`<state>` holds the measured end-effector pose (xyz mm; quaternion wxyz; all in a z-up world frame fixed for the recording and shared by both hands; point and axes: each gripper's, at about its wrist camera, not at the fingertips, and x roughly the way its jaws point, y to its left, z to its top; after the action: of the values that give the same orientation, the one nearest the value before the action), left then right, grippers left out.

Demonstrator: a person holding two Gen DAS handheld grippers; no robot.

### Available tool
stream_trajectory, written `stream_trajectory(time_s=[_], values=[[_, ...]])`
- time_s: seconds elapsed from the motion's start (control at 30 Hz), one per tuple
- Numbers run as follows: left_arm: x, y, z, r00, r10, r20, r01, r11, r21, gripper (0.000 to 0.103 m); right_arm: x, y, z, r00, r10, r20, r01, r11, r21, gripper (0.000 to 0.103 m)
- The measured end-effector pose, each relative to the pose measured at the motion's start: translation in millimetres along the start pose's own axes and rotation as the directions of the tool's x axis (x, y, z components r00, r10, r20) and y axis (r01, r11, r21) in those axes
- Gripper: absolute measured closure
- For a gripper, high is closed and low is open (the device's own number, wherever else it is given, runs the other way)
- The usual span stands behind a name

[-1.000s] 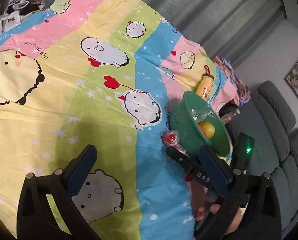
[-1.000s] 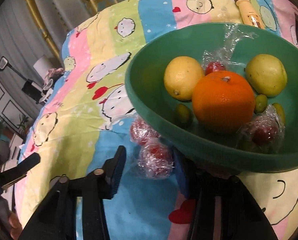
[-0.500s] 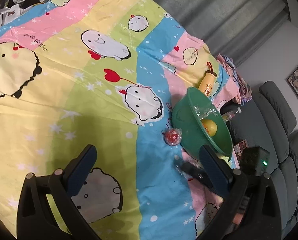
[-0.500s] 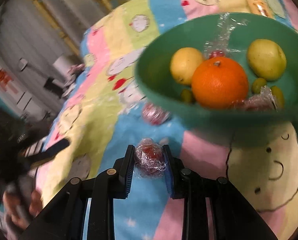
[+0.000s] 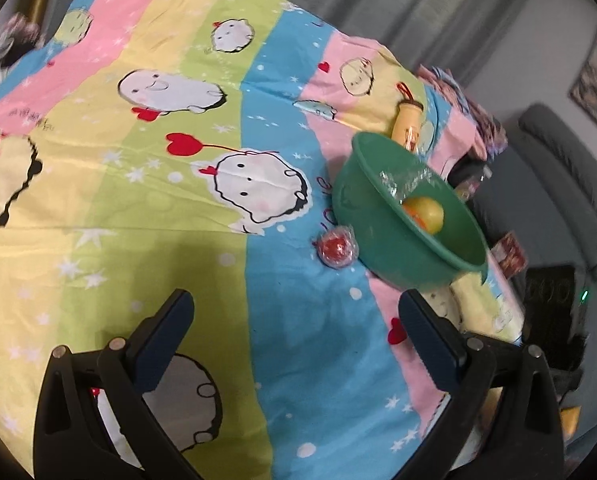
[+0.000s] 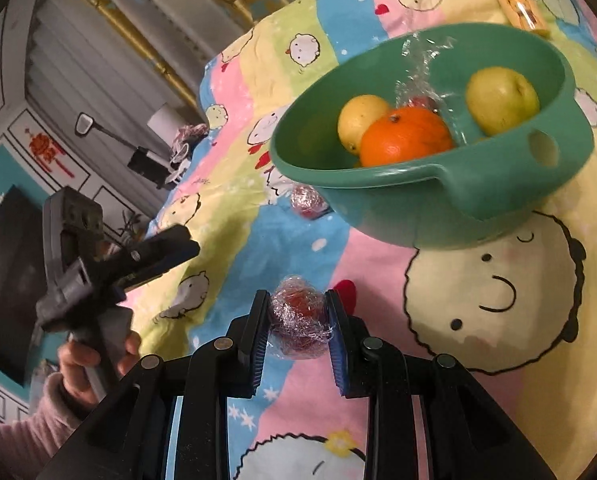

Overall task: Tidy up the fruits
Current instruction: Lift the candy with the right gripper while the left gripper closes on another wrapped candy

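The right gripper, nearly closed, pinches a cling-wrapped red fruit at 7 o'clock of the green bowl; slick wrap could let it slip onto the bed; the bowl holds an orange, two yellow-green fruits and wrapped pieces; the left gripper gapes empty.

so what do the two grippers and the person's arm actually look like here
Both the left gripper and the right gripper are black plastic with silver pivot screws and dark blue ribbed pads. The left one's body is grey. The person's sleeve is pink and fuzzy.
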<state>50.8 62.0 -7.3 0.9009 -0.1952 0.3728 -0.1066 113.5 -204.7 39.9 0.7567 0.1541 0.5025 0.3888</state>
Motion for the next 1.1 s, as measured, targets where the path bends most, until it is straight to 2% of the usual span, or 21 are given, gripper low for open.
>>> stream_trajectory(time_s=[0.17, 0.27, 0.33, 0.4, 0.57, 0.67, 0.73, 1.0, 1.1], values=[[6, -23, -6, 1.0, 0.009, 0.019, -0.012, 0.987, 0.161, 0.001, -5, -1, 5, 1.0, 0.006, 0.015, -0.006, 1.0, -0.01, 0.074], [16, -35, -3, 1.0, 0.028, 0.01, -0.03, 0.967, 0.252, 0.002, -14, -9, 7, 1.0, 0.016, 0.026, -0.017, 1.0, 0.013, 0.074], [27, -40, 2, 1.0, 0.022, -0.004, -0.019, 0.952, 0.304, 0.006, -17, -13, 6, 0.999, 0.017, 0.028, -0.017, 0.999, 0.027, 0.074], [39, -42, 8, 0.999, 0.036, -0.028, -0.024, 0.943, 0.333, 0.01, -20, -17, 7, 0.999, -0.009, 0.031, 0.008, 0.999, 0.031, 0.074], [69, -47, 21, 0.994, 0.054, -0.096, -0.011, 0.918, 0.396, 0.013, -21, -17, 6, 0.999, 0.001, 0.042, -0.003, 0.999, 0.041, 0.074], [80, -52, 28, 0.993, 0.038, -0.112, 0.014, 0.905, 0.426, 0.016, -20, -20, 5, 0.999, -0.002, 0.038, 0.0, 0.998, 0.055, 0.074], [87, -55, 30, 0.992, 0.023, -0.127, 0.036, 0.895, 0.445, 0.027, -22, -21, 5, 0.999, -0.003, 0.04, 0.001, 0.998, 0.058, 0.074], [98, -61, 23, 0.985, -0.004, -0.171, 0.098, 0.83, 0.55, 0.032, -25, -25, 4, 0.999, -0.011, 0.048, 0.008, 0.997, 0.07, 0.074], [100, -62, 23, 0.982, -0.012, -0.19, 0.121, 0.812, 0.571, 0.037, -25, -25, 3, 0.999, -0.015, 0.048, 0.011, 0.997, 0.072, 0.074]])
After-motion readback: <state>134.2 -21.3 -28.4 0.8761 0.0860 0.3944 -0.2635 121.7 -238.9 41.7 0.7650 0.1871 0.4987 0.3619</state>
